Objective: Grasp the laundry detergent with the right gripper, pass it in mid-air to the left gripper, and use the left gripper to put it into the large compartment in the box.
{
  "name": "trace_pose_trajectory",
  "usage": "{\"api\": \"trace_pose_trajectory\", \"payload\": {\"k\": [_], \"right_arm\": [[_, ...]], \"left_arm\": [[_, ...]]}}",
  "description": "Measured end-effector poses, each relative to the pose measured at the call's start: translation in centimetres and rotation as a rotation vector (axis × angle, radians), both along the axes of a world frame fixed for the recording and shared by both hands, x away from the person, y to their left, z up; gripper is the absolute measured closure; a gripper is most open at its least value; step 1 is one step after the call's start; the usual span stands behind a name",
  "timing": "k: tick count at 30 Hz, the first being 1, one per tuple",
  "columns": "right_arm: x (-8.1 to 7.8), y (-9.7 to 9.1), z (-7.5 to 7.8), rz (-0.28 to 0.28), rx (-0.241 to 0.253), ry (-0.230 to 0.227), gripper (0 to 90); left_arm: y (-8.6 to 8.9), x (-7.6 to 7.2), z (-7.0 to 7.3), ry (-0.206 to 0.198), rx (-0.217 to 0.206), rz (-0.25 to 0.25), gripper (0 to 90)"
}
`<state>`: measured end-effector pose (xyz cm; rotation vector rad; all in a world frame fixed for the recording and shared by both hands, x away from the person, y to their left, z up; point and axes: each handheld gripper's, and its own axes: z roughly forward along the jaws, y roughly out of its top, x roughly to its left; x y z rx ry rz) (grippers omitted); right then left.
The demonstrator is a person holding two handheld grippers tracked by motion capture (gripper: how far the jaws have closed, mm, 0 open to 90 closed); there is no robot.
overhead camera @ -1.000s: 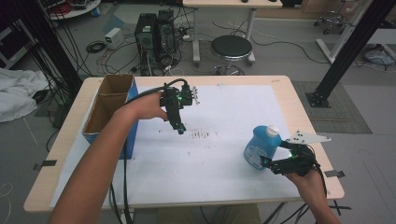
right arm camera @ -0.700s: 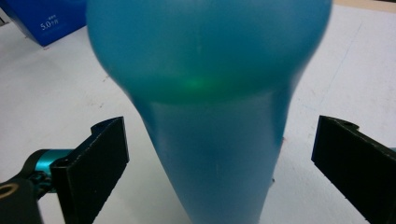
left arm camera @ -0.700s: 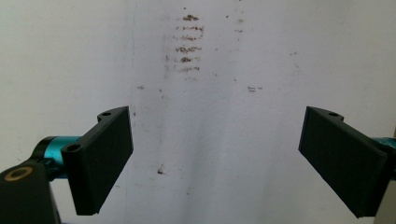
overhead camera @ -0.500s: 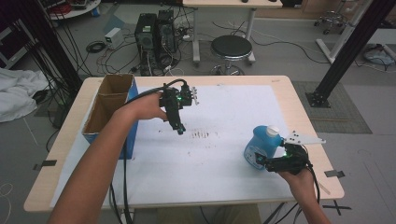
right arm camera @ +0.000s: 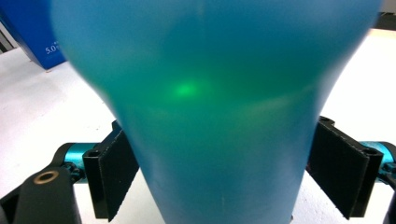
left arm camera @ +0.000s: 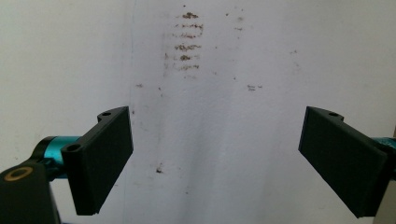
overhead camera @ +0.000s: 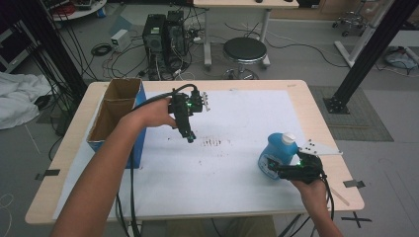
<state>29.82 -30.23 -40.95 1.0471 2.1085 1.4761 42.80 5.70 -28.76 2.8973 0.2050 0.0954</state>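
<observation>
- Right gripper [overhead camera: 282,170]: has come in from the worktop's right edge over the last second and now stands against the blue bottle [overhead camera: 274,154]. In the right gripper view the bottle [right arm camera: 215,107] sits between the jaws, one pad on either side. The left pad [right arm camera: 112,175] looks to touch the bottle wall; a sliver of gap may remain at the right, so whether the grip has closed cannot be told.
- Bottle: upright with a white cap, on the white sheet [overhead camera: 237,173] near the right front of the worktop [overhead camera: 316,106]; unmoved since a second ago.
- Left gripper [overhead camera: 188,137]: unchanged, held over the sheet's middle, pointing down at brown smudges [overhead camera: 215,142]; jaws wide apart, nothing between them.
- Cardboard box [overhead camera: 114,113]: at the left edge, untouched.
- Judgement: the reach is done and the grasp on the bottle is at hand; the lift is not yet begun.
</observation>
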Motion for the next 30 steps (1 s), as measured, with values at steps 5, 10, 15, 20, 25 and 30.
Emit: {"api": "trace_pose_trajectory", "payload": {"k": [5, 10, 15, 20, 25, 30], "right_arm": [[0.04, 0.04, -0.05, -0.003, 0.006, -0.006, 15.1], [0.03, 0.08, -0.12, 0.002, 0.003, -0.014, 19.7], [0.04, 0.04, -0.11, -0.009, 0.005, -0.020, 20.3], [0.05, -0.03, -0.20, 0.002, 0.002, -0.025, 27.3], [0.10, 0.05, -0.27, -0.007, -0.007, -0.031, 29.0], [0.00, 0.11, -0.29, -0.009, -0.002, -0.042, 34.0]], "left_arm": [[-0.05, -0.01, -0.02, -0.001, -0.003, -0.001, 10.0], [-0.03, 0.01, -0.03, 0.000, 0.001, -0.004, 10.0], [-0.02, 0.04, -0.06, 0.001, 0.002, -0.004, 10.0], [0.00, 0.04, -0.07, 0.002, 0.002, -0.004, 10.0], [-0.08, 0.03, -0.15, 0.004, 0.000, -0.003, 10.0], [-0.13, 0.02, -0.17, 0.006, 0.000, -0.004, 10.0]]}}
